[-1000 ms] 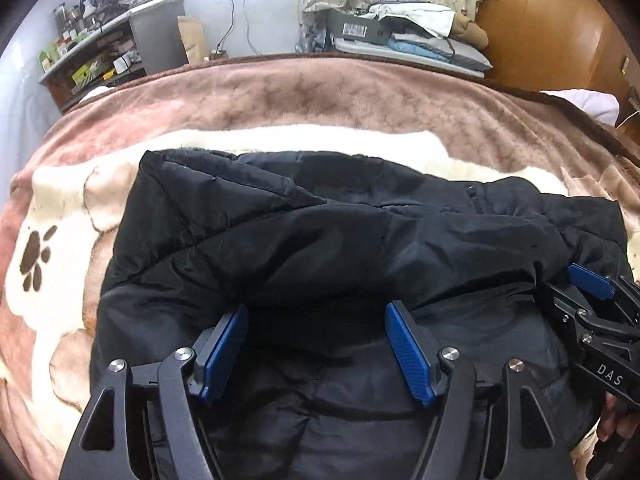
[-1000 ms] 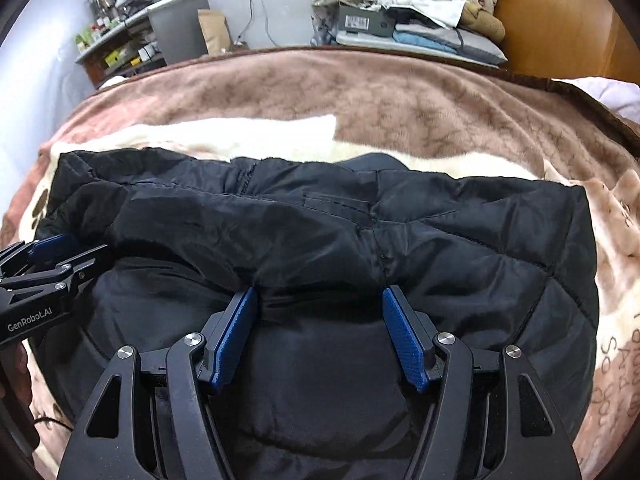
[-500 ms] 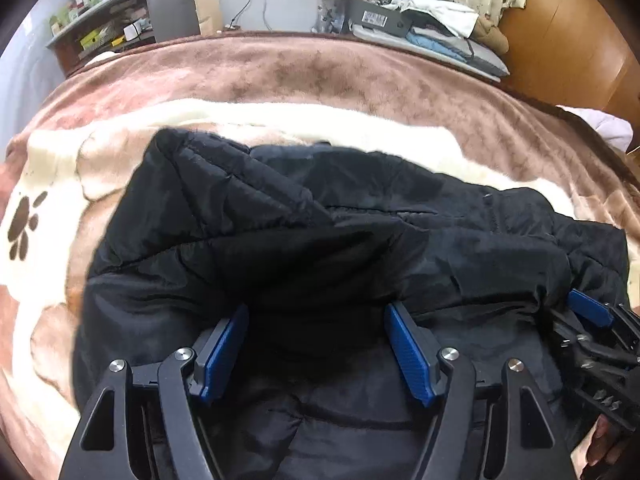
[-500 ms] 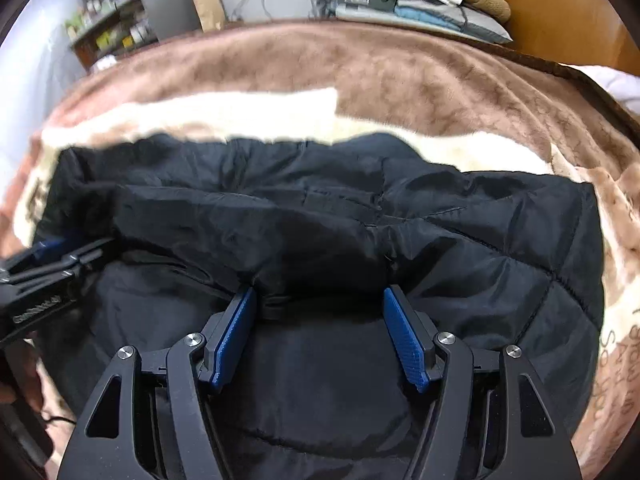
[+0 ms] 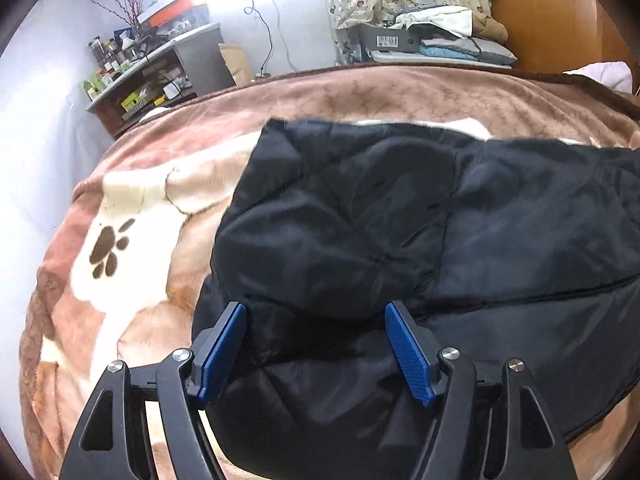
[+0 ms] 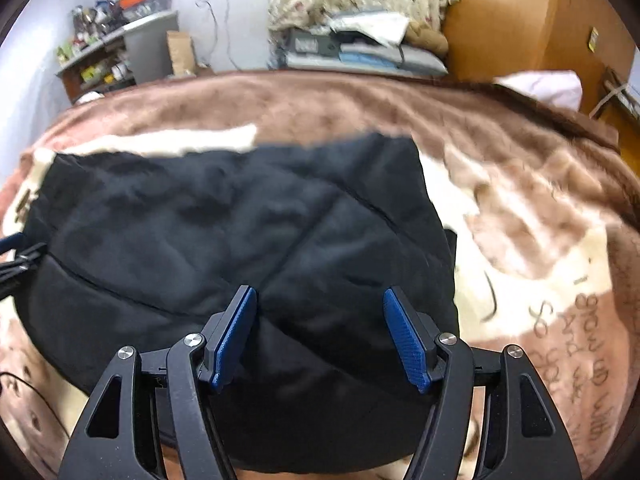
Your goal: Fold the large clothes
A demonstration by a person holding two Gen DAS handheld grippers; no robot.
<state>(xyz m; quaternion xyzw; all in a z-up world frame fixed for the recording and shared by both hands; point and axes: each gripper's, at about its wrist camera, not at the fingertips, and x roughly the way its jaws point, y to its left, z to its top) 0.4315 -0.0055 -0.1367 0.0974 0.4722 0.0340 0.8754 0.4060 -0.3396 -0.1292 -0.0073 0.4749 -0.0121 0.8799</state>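
A black quilted jacket (image 5: 400, 240) lies folded on a brown and cream blanket (image 5: 140, 216) on a bed. In the left wrist view my left gripper (image 5: 316, 312) is open, its blue pads wide apart just above the jacket's near left part. In the right wrist view the jacket (image 6: 240, 232) fills the middle, and my right gripper (image 6: 320, 296) is open above its near right part. The left gripper's tip (image 6: 16, 248) shows at the left edge of the right wrist view. Neither gripper holds cloth.
A cluttered shelf (image 5: 152, 80) stands beyond the bed at the back left. A stack of folded clothes and boxes (image 5: 432, 40) sits at the back. A wooden wardrobe (image 6: 520, 20) is at the back right. A white pillow (image 6: 540, 84) lies at the bed's far right.
The top layer of the jacket has gone over away from me and now lies flat. Both grippers have pulled back and risen, and stayed open.
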